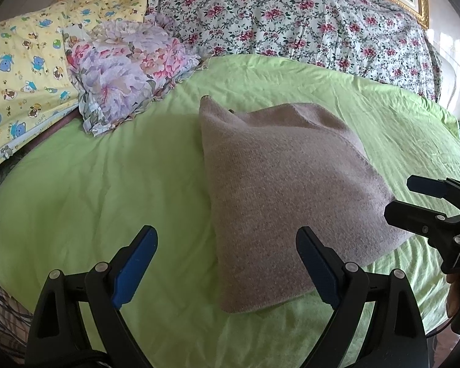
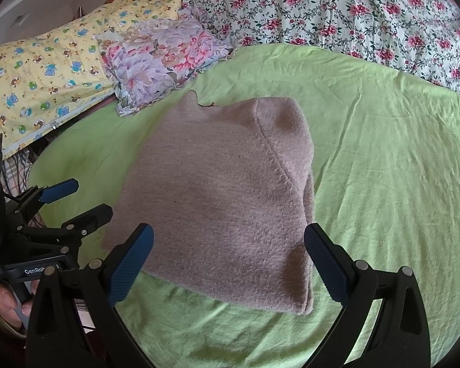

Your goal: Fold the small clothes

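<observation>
- Folded pinkish-beige knit garment [image 1: 279, 190] lay flat on green bedsheet [image 1: 92, 184].
- Left gripper [image 1: 227, 263] released, empty.
- Right gripper [image 2: 228, 257] released, empty, at garment's 6 o'clock edge.

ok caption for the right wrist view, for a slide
Folded pinkish-grey knit garment on lime-green bedsheet, right gripper open above its near edge.

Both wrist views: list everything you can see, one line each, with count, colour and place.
Knit garment: one, pinkish beige, folded, middle of the sheet.
Sheet: one, light green, covering the bed.
Floral quilt: one, white with red flowers, far end of the bed.
Ruffled pillow: one, lilac and pink floral, far left.
Cartoon blanket: one, yellow with bears, left edge.
Left gripper: one, black with blue pads, open, near the garment's near edge.
Right gripper: one, same colours, open, near edge too.
</observation>
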`<state>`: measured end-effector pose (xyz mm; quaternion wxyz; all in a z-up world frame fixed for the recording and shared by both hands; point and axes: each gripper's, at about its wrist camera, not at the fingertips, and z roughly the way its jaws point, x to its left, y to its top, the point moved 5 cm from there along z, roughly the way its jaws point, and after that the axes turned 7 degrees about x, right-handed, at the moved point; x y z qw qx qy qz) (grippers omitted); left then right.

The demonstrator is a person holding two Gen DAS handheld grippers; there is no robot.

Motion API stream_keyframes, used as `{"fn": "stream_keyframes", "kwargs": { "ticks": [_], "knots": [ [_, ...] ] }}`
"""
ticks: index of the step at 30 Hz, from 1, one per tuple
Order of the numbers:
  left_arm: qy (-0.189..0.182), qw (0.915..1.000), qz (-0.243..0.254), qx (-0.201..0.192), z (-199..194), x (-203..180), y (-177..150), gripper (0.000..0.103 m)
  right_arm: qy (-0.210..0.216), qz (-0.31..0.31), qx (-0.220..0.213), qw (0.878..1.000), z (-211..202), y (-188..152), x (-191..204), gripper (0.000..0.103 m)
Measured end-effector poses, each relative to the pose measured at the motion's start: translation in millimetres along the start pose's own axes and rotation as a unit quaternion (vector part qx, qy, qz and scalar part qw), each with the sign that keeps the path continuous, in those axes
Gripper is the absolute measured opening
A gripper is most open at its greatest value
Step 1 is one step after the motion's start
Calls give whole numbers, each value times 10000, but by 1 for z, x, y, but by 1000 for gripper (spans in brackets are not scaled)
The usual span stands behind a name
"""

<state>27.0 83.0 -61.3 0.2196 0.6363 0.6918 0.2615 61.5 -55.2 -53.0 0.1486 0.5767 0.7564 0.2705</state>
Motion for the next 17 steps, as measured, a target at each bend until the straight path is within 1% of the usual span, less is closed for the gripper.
{"fn": "stream_keyframes", "kwargs": {
  "ticks": [10,14,17],
  "knots": [
    [40,10000,-15,3,-1,-1,1,92,5,-17,-16,10000,0,1,-2,99],
    [37,9999,-92,60,1,2,1,92,25,21,2,10000,1,1,-5,98],
    [112,9999,-72,19,0,1,1,92,30,15,10,10000,2,1,-9,98]
  ]
}}
